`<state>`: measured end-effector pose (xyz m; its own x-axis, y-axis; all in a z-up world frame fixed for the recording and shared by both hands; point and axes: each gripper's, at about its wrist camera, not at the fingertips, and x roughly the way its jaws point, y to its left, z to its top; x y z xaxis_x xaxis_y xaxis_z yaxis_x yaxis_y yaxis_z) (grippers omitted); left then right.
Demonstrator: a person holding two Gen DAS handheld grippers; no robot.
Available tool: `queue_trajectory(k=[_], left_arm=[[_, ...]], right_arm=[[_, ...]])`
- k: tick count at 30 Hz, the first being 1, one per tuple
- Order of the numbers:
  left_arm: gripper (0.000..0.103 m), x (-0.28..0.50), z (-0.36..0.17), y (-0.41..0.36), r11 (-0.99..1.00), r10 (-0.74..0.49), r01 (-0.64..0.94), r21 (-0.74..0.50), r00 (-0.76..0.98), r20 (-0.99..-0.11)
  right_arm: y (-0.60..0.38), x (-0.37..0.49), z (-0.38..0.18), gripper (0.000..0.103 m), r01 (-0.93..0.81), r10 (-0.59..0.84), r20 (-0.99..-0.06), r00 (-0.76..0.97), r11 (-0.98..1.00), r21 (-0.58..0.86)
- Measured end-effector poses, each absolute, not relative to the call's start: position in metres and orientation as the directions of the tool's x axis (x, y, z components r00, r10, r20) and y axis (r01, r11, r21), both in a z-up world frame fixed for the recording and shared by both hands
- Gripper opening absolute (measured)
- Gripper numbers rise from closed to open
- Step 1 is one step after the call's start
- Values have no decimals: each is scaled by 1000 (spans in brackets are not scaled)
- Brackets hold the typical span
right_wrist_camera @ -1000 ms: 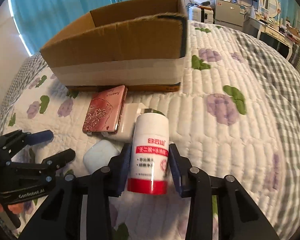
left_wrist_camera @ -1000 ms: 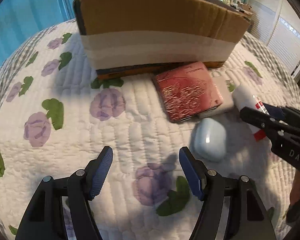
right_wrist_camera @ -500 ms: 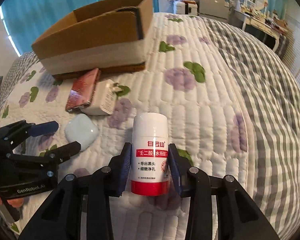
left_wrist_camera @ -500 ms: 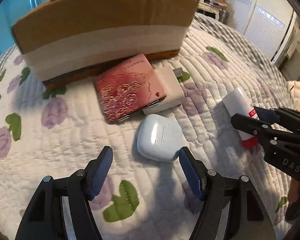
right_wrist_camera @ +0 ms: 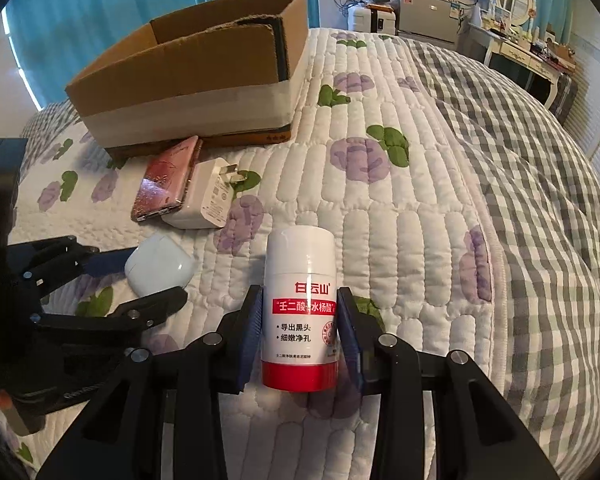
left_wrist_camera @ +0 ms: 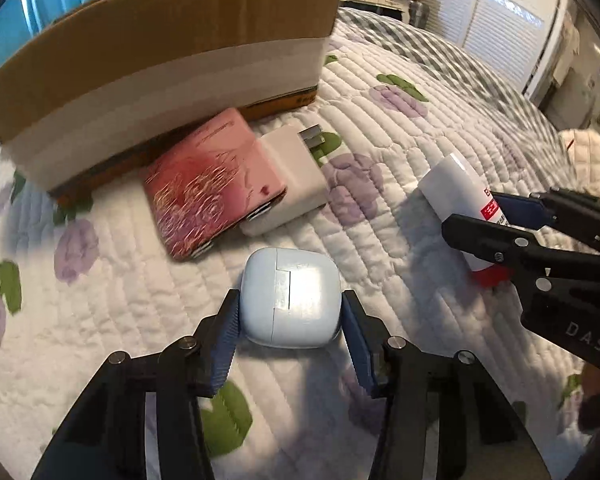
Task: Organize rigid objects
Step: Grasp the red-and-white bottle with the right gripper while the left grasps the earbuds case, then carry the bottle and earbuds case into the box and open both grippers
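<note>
Left wrist view:
Left gripper (left_wrist_camera: 290, 312): blue pads sit on either side of the earbud case (left_wrist_camera: 290, 298), which fills the gap between them; the pads look to be touching its sides, so it is clamped on the case.
Earbud case: pale blue-white, rounded, lying on the quilt (left_wrist_camera: 100, 312) with its lid seam facing up.
Pink case (left_wrist_camera: 212, 180): flat, rose-patterned, lying just in front of the cardboard box (left_wrist_camera: 160, 64), one corner close to the box wall.
Charger (left_wrist_camera: 290, 180): white plug block with its prongs pointing toward the box, touching the pink case's right edge.
Right gripper (left_wrist_camera: 496, 218): enters from the right, fingers on both sides of the white bottle (left_wrist_camera: 458, 192).
White bottle: tilted, red base toward the camera side; whether it rests on the quilt or is lifted off it cannot be told.

Right wrist view:
Right gripper (right_wrist_camera: 299, 320): both blue pads press the label of the white bottle (right_wrist_camera: 300, 304); clenched on it.
White bottle: held with its white cap pointing away, red band nearest the camera.
Cardboard box (right_wrist_camera: 188, 76): open-topped, far left on the quilt (right_wrist_camera: 400, 240).
Pink case (right_wrist_camera: 166, 180) and charger (right_wrist_camera: 206, 196): side by side, touching, just in front of the box.
Earbud case (right_wrist_camera: 158, 268): between the fingers of the left gripper (right_wrist_camera: 140, 276), near the bottle's left.
</note>
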<state>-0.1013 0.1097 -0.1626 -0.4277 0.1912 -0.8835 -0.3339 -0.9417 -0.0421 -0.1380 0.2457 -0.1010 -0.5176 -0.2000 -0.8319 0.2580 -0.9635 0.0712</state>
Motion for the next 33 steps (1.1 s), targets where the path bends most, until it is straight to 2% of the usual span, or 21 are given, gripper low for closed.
queue_trajectory(k=[6,12,19,25,28,33], left_arm=[[50,-92,-145,91,-945,236,-307,-109,-413,-880],[50,-85,-116,78,-951,221,-299,-83,-465,-857],[50,-88,-56,59,-936,246,-347,-54,-539,-806],[50,-123,-2,44,-940,267,-334,-69,-596,-758],[50,-152,14,40,-950,239,-310,-39,-639,-731],[50,-218,16,33,-969,196,-242,-46,-641,-742]], right_arm=[[237,-128,-89,36,268,-207,-819,-536,-961,68],[225,-119,-63,36,290,-227,-791,-568,-955,66],[209,-123,-17,36,330,-256,-749,-612,-942,52],[198,-144,17,36,363,-296,-709,-640,-930,60],[198,-161,34,36,360,-315,-687,-655,-929,84],[196,-190,51,36,368,-323,-665,-674,-927,78]])
